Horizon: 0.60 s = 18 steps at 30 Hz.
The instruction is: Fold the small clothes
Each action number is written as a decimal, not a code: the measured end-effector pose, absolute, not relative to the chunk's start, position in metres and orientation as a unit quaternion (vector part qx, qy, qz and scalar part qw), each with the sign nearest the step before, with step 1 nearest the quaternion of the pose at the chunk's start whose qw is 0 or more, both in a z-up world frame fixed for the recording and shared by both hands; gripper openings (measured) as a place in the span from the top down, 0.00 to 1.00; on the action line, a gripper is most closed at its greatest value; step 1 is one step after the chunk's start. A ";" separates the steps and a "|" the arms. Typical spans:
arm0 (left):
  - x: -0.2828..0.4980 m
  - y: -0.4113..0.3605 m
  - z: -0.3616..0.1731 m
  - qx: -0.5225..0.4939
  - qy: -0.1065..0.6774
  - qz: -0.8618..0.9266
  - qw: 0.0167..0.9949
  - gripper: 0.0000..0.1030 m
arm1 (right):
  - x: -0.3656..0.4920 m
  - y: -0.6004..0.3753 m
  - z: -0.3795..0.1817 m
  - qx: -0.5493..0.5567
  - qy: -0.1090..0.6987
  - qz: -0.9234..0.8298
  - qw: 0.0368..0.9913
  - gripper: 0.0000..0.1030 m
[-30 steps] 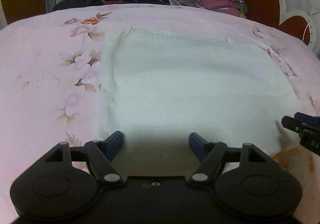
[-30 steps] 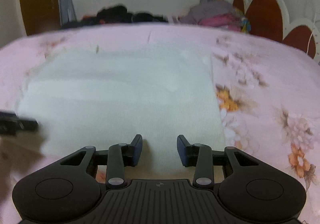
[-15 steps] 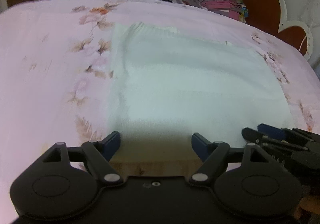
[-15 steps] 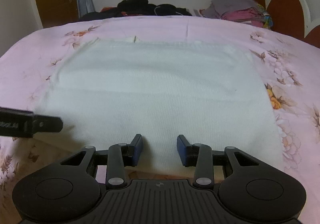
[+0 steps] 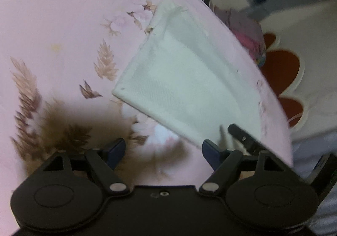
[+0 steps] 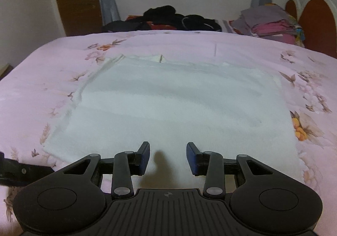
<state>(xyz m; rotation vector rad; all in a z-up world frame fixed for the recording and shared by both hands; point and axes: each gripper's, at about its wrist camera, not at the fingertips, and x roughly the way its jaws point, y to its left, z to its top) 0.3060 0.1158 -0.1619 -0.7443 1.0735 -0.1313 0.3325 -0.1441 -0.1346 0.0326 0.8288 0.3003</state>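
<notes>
White knit garment (image 6: 179,109): flat on floral bedspread (image 6: 52,67). Left hand-held gripper (image 5: 162,148): rolled sideways, jaws just widened, empty, now beside corner. Right hand-held gripper (image 6: 168,157): part-open, empty. Fold pending.

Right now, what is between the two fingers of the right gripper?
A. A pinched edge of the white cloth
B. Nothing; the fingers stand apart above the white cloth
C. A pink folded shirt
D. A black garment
B: in the right wrist view the right gripper has a clear gap between its fingers, and the white cloth lies flat on the pink floral bedspread beyond them, not pinched.
</notes>
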 end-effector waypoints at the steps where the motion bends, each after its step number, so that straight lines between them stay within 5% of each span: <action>1: 0.309 0.115 -0.165 -0.362 0.488 -0.057 0.792 0.22 | 0.335 -0.146 -0.135 0.018 0.400 0.149 0.904 0.63; 5: 0.321 0.112 -0.176 -0.426 0.443 -0.046 0.788 0.07 | 0.346 -0.150 -0.136 0.022 0.395 0.164 0.904 0.63; 11: 0.339 0.106 -0.184 -0.476 0.376 -0.026 0.795 0.10 | 0.365 -0.149 -0.139 0.009 0.390 0.172 0.905 0.63; 12: 0.343 0.105 -0.186 -0.480 0.365 -0.022 0.797 0.15 | 0.369 -0.149 -0.140 0.007 0.388 0.171 0.906 0.63; 14: 0.349 0.112 -0.193 -0.490 0.356 -0.011 0.796 0.40 | 0.377 -0.147 -0.141 0.004 0.383 0.169 0.908 0.63; 18: 0.361 0.120 -0.202 -0.499 0.347 0.004 0.794 0.67 | 0.391 -0.144 -0.144 -0.002 0.373 0.159 0.914 0.63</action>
